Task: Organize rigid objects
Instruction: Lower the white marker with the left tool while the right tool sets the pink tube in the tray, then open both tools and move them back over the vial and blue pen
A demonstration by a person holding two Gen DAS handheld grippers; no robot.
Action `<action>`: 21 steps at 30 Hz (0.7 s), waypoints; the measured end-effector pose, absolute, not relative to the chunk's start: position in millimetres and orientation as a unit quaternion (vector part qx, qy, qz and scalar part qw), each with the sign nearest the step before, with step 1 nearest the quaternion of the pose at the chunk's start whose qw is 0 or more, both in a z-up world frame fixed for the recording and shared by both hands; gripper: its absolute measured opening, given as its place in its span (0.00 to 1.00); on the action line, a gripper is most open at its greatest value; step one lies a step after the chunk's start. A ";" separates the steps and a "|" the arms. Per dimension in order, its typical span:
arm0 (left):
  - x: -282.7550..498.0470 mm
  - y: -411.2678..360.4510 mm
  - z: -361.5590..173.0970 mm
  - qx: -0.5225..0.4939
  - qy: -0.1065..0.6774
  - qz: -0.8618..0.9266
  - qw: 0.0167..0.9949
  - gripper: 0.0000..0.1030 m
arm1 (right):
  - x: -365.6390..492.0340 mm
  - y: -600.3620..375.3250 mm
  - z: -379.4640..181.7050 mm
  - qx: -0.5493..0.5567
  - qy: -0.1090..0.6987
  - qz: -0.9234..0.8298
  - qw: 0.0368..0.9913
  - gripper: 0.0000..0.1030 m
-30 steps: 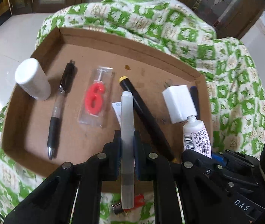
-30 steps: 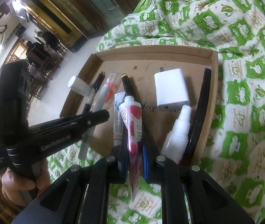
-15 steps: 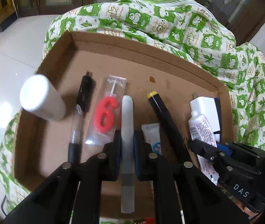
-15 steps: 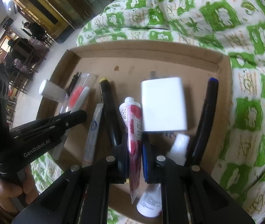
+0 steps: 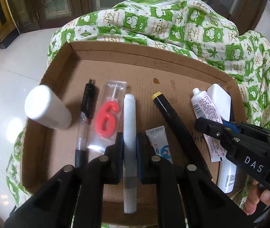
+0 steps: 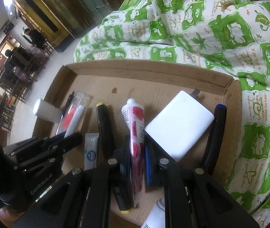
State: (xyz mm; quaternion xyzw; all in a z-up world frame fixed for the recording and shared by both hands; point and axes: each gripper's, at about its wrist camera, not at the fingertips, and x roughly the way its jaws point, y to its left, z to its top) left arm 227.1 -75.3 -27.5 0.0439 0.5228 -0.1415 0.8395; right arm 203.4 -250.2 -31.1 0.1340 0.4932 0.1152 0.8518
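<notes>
I see both tools working over a shallow cardboard tray [image 5: 58, 72] that rests on a green-and-white patterned quilt [image 5: 173, 28]. Around the bedding is a pale glossy floor [image 5: 1, 87], with dark wooden doors with glass panes [image 5: 58, 0] behind; in the right wrist view a dim room with people and furniture sits far off at the left. My left gripper [image 5: 129, 142] is clamped tight on a white pen-like stick [image 5: 129, 114], which lies lengthwise just right of the packaged red "6" candle [image 5: 107, 121]. My right gripper [image 6: 137, 152] is closed firmly on a floral cream tube [image 6: 136, 125], held tilted with its cap toward the far wall, just beside a white block [image 6: 178, 125]. On the tray floor, from left: a white cylinder [image 5: 47, 108], a clear pen [image 5: 86, 114], the candle, a small sachet [image 5: 159, 142], a black marker with yellow cap [image 5: 174, 121], and a dark blue pen [image 6: 214, 133] against the right wall. A white bottle [image 5: 226, 174] lies at the near right corner.
</notes>
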 end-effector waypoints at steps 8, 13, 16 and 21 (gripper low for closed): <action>202.8 -62.7 -15.3 0.021 0.516 -0.146 0.844 0.22 | 181.0 -249.4 -20.4 0.141 0.471 0.124 0.862 0.42; 168.2 -48.3 3.0 0.014 0.493 -0.162 0.854 0.40 | 149.4 -251.9 -6.3 0.156 0.459 0.135 0.864 0.44; 147.6 -40.6 5.5 0.006 0.485 -0.170 0.858 0.43 | 122.0 -256.2 2.3 0.171 0.454 0.141 0.863 0.48; 121.4 -46.3 0.5 0.036 0.488 -0.196 0.849 0.43 | 58.3 -261.7 4.5 0.195 0.452 0.154 0.857 0.56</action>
